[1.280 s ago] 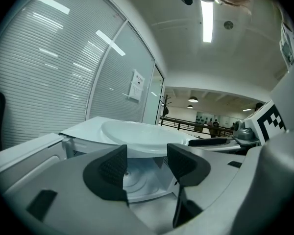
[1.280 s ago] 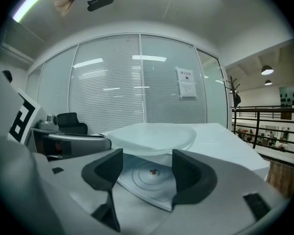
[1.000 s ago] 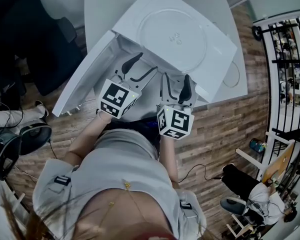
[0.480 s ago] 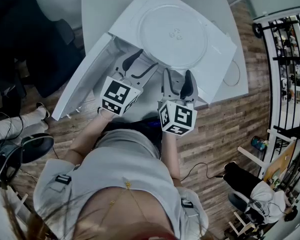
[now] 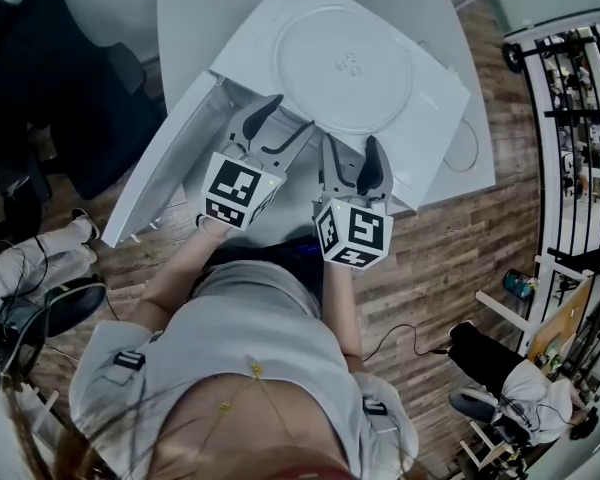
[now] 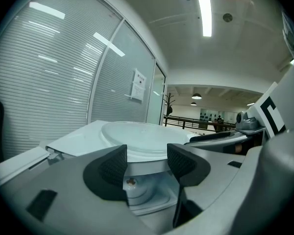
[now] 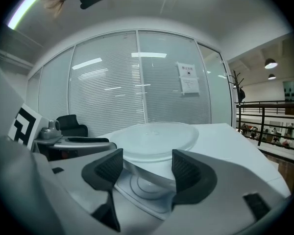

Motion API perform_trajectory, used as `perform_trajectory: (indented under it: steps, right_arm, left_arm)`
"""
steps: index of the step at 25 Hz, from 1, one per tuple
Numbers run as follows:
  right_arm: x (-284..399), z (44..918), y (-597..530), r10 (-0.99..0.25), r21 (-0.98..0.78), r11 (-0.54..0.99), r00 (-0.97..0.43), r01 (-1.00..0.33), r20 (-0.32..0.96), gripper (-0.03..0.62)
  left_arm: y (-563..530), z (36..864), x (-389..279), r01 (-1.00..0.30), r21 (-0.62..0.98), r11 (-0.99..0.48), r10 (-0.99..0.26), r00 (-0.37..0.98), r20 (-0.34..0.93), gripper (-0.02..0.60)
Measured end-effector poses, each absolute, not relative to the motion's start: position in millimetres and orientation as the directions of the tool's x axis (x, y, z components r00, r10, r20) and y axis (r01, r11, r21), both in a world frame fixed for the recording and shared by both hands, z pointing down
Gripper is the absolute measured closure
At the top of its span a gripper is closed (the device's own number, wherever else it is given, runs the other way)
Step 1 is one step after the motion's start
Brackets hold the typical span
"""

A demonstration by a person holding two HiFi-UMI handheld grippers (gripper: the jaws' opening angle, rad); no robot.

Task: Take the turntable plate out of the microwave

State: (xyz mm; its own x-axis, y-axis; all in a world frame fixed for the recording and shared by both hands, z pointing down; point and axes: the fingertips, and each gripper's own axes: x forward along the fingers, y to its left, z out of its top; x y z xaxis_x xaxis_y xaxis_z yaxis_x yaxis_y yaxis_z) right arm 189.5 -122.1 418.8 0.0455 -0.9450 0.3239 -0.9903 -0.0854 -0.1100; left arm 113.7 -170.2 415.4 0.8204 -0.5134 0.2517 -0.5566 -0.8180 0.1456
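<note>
Two tools, the left gripper [image 5: 293, 115] and the right gripper [image 5: 350, 146], are held unclenched and empty before the microwave [image 5: 435, 93], barely shifted since a second ago. The turntable plate [image 5: 344, 68] is seen atop it, close to the near edge.

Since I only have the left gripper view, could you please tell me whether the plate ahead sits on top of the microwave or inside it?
Observer: In the head view the turntable plate lies flat on top of the microwave, wholly outside the cavity.
Operator: Thanks; is the door open?
Observer: Yes, the door is swung out to the person's left.
Operator: And the right tongs?
Observer: Their own view shows the right tongs apart, holding nothing.
</note>
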Motion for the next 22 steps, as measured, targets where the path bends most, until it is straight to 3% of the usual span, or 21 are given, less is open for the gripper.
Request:
perform_trajectory:
  steps: [22]
  right_arm:
    - [175, 414, -104, -0.953, -0.109, 0.017, -0.049, -0.994, 0.300, 0.298]
  left_arm:
    - [-161, 413, 115, -0.566, 0.161, -0.808, -0.525, 0.817, 0.238, 0.327]
